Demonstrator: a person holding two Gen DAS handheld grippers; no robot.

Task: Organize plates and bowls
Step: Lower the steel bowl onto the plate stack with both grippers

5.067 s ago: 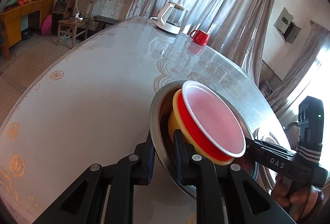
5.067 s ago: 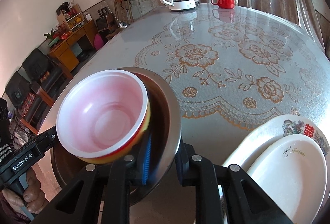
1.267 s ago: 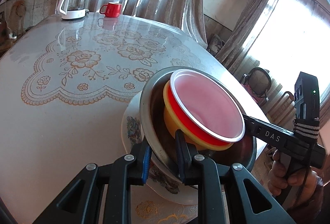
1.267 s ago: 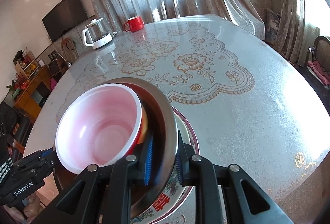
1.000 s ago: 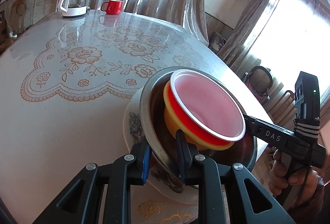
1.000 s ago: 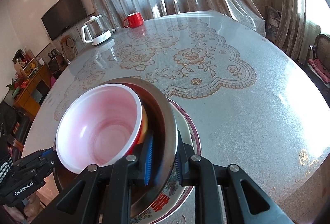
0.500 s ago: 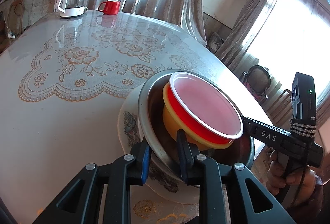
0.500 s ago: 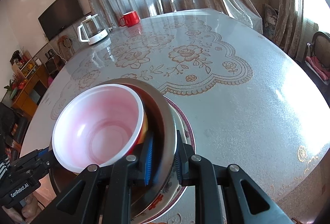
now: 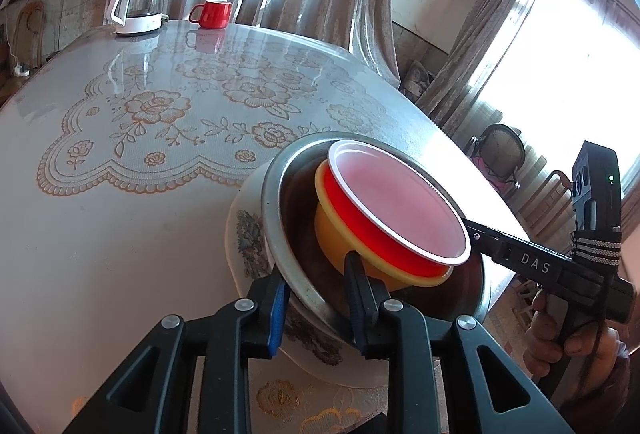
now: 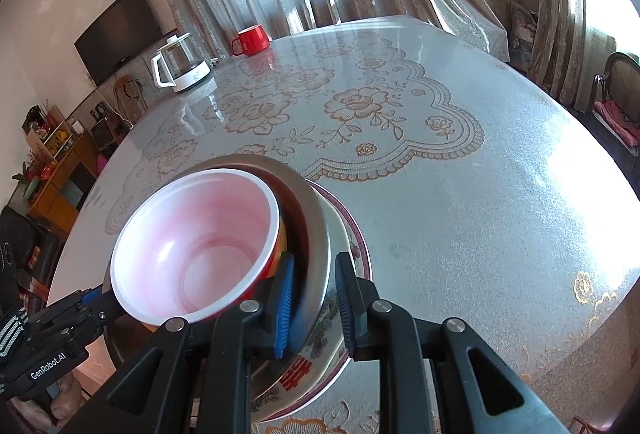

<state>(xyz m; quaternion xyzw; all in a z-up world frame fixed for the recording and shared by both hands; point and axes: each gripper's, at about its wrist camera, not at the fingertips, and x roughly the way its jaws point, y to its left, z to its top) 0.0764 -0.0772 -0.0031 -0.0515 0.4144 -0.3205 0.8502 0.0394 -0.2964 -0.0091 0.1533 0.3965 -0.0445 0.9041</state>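
Compared with five seconds ago, when I carried the nested bowls over bare bench with the plates off to one side, the steel bowl [image 9: 288, 266] now sits low over the stack of decorated plates [image 10: 352, 234], the topmost showing a floral rim beneath it. Over the last second the bowl has settled lower still; I judge it is resting on, or just above, the top plate, though the contact itself is hidden.

Left claw [image 9: 316, 298]: closed on the near rim of the steel bowl, one finger outside and one inside the wall. Right claw [image 10: 312, 298]: likewise gripping the opposite rim. Inside the steel bowl nest a yellow bowl [image 9: 336, 234] and, on top, a red bowl [image 10: 196, 246] with a white-pink interior.

The kettle [image 9: 138, 4] and red mug [image 9: 212, 13] stand well apart at the far edge of the bench [image 10: 480, 214].

Judgement: the stacking step is nearly complete; releasing both claws should remain.
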